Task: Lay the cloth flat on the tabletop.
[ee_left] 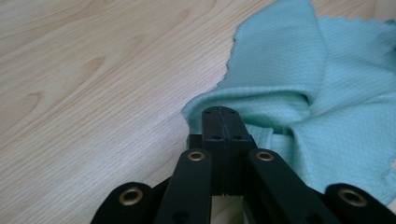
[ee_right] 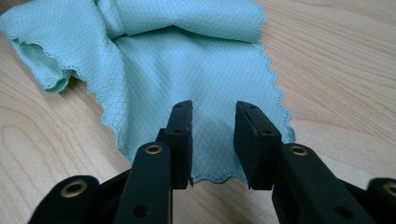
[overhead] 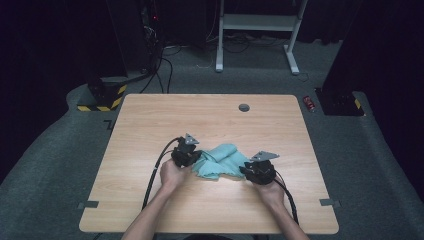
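A crumpled mint-green cloth (overhead: 222,160) of fine diamond-weave fabric with scalloped edges lies on the pale wood-grain desk (overhead: 210,122), near the middle of its front half and between the two hands. The left gripper (ee_left: 220,122) sits at the cloth's left end with its black jaws pressed together, a fold of the cloth bunched right at their tips, though I cannot tell whether any fabric is pinched. The right gripper (ee_right: 213,140) holds its jaws apart over the cloth's flat right end
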The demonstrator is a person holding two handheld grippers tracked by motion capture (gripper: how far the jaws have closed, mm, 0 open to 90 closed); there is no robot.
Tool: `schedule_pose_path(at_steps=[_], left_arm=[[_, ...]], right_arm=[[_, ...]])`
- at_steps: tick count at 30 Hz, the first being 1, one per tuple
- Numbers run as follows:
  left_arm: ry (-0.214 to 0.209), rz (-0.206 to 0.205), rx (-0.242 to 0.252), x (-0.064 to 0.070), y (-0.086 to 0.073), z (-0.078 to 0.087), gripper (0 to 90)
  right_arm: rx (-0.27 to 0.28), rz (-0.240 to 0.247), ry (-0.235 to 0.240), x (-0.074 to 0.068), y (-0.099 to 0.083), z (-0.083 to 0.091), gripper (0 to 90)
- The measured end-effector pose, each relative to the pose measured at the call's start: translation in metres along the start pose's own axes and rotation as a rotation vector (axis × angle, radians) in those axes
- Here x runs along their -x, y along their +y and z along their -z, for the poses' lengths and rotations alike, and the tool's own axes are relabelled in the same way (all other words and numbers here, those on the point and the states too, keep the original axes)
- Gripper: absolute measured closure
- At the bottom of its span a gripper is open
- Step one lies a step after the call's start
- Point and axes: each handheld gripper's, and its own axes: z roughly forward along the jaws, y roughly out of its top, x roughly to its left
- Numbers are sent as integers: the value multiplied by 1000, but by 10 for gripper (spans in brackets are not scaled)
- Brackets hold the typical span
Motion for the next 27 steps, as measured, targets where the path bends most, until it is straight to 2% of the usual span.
schedule_pose_path(at_steps=[2,3,4,5,9,15,16,17,18,20,22,23,24,25,26,27], left_arm=[[14,-1,1,-2,0,2,900],[19,11,6,-4,0,5,900],[19,11,6,-4,0,5,900],[24,24,15,-7,0,8,900],[43,45,18,-15,-2,16,900],[54,68,31,-26,-8,27,900],[45,82,44,-26,-9,30,900],[32,79,54,-27,-10,31,900],[2,82,77,-27,-10,32,900],[-47,60,107,-24,-9,31,884],[-68,43,103,-18,-5,26,720],[-64,29,103,-14,-3,23,653],[-50,6,73,-9,0,15,576],[-50,6,73,-9,0,15,551],[-43,0,34,-6,4,6,524],[-43,0,34,-6,4,6,522]], right_arm=[[-12,20,-28,-1,1,0,773],[-20,48,-46,-3,2,1,857],[-20,48,-46,-3,2,1,857],[-26,58,-55,-3,2,1,894],[-27,69,-60,-4,2,1,900],[5,37,-42,1,2,8,900],[12,36,-40,2,3,9,900],[18,34,-41,2,3,11,900],[24,31,-39,3,4,13,900],[23,29,-28,3,4,13,898],[23,20,-17,2,4,12,895],[24,22,-10,2,5,11,893],[19,30,-8,-1,6,9,881],[19,30,-8,-1,6,9,881],[19,33,-3,-2,7,8,818],[19,33,-3,-2,7,8,818]])
